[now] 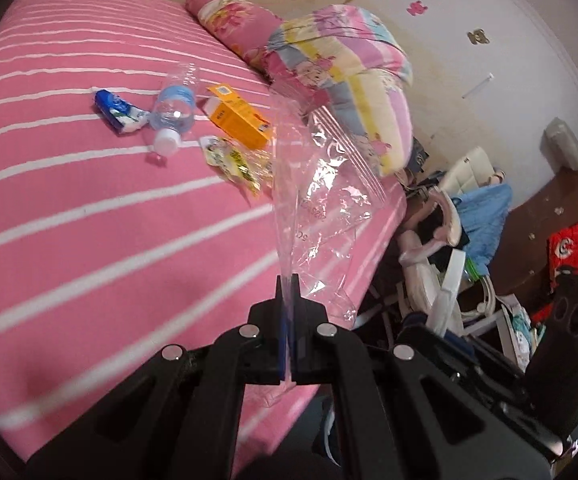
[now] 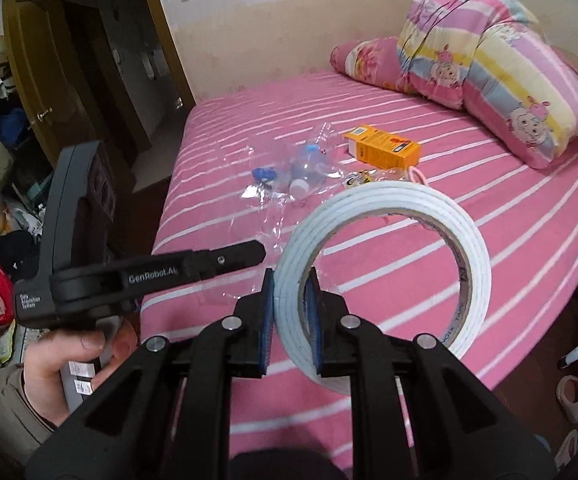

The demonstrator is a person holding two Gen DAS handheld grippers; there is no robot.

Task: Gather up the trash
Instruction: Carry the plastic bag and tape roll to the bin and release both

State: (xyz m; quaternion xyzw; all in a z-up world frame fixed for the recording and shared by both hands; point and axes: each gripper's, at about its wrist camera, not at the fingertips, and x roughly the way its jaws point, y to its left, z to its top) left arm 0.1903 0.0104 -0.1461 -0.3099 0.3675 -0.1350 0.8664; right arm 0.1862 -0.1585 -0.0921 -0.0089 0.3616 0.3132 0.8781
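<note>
My left gripper (image 1: 288,280) is shut on the edge of a clear zip bag (image 1: 321,200), held up over the pink striped bed (image 1: 89,220). My right gripper (image 2: 291,276) is shut on a white tape roll (image 2: 389,252), held above the bed (image 2: 489,208); the left gripper shows at its left (image 2: 257,254) with the clear bag (image 2: 273,184) hanging in front of the trash. On the bed lie a clear plastic bottle (image 1: 173,110), an orange box (image 1: 237,118), a blue-white wrapper (image 1: 119,112) and a yellow-green wrapper (image 1: 237,162). The bottle (image 2: 309,168) and orange box (image 2: 383,148) also show in the right wrist view.
A folded pastel quilt (image 1: 349,76) and a pink pillow (image 1: 229,20) lie at the head of the bed. Bags, clothes and clutter (image 1: 469,240) fill the floor beside the bed. A brown door (image 2: 49,80) stands open at left.
</note>
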